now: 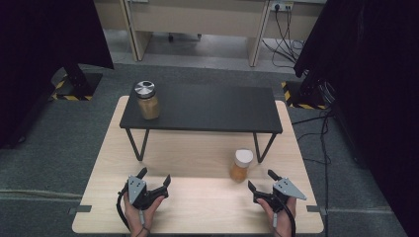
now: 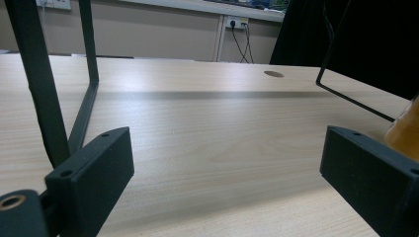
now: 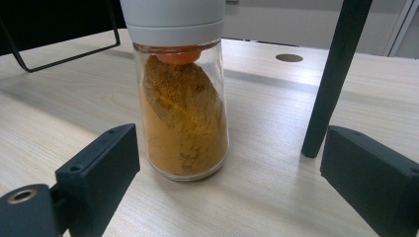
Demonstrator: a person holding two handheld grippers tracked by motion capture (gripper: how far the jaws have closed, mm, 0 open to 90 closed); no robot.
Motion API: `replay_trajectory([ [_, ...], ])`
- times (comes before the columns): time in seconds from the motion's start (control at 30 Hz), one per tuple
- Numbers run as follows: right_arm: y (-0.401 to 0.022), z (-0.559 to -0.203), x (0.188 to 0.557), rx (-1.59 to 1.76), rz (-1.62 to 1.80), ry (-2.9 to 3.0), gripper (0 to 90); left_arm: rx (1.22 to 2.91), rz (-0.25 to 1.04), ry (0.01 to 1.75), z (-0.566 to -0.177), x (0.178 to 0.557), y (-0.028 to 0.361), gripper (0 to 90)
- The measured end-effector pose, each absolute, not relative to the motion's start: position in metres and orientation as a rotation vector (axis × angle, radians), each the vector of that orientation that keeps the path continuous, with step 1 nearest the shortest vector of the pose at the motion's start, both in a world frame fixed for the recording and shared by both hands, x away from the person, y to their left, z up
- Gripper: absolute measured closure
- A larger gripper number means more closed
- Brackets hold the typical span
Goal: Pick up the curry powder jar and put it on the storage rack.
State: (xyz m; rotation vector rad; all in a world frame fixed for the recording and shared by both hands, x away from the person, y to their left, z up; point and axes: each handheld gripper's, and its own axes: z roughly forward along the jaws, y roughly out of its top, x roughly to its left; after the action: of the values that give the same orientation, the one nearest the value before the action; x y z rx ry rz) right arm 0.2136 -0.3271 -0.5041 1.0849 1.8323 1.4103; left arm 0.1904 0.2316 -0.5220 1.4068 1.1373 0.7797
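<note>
A glass jar of orange powder with a white lid (image 1: 241,165) stands upright on the wooden table (image 1: 197,207), just in front of the black shelf's right leg. My right gripper (image 1: 260,180) is open a short way to the jar's right front; its view has the jar (image 3: 183,118) close ahead, slightly left of centre, with nothing between the jaws. My left gripper (image 1: 154,177) is open near the table's front left, empty, and in its own view the jar's edge (image 2: 405,131) sits at far right. A second jar with a metal lid (image 1: 147,100) stands on the shelf's left end.
A low black shelf (image 1: 207,108) on thin wire legs spans the back half of the table. Its right leg (image 3: 331,79) rises just right of the jar, and its left leg (image 2: 47,89) stands close to my left gripper. Bare wood lies between the two grippers.
</note>
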Motion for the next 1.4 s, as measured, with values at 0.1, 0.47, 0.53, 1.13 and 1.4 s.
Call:
replay_trajectory([
  [0.1, -0.327, -0.504, 0.213, 1.076, 1.406, 1.836, 8.2, 1.405, 0.777, 1.142, -0.522, 0.191, 0.232, 5.4],
  [0.47, -0.329, -0.505, 0.213, 1.072, 1.422, 1.832, 8.0, 1.408, 0.773, 1.142, -0.521, 0.191, 0.232, 5.2],
  [0.53, -0.33, -0.506, 0.213, 1.074, 1.431, 1.827, 7.1, 1.407, 0.773, 1.143, -0.521, 0.191, 0.232, 5.2],
  [1.13, -0.319, -0.484, 0.226, 0.955, 1.512, 1.805, 6.2, 1.409, 0.775, 1.14, -0.521, 0.191, 0.232, 5.1],
  [1.4, -0.31, -0.479, 0.24, 0.922, 1.525, 1.821, 6.2, 1.412, 0.775, 1.138, -0.521, 0.191, 0.231, 5.1],
])
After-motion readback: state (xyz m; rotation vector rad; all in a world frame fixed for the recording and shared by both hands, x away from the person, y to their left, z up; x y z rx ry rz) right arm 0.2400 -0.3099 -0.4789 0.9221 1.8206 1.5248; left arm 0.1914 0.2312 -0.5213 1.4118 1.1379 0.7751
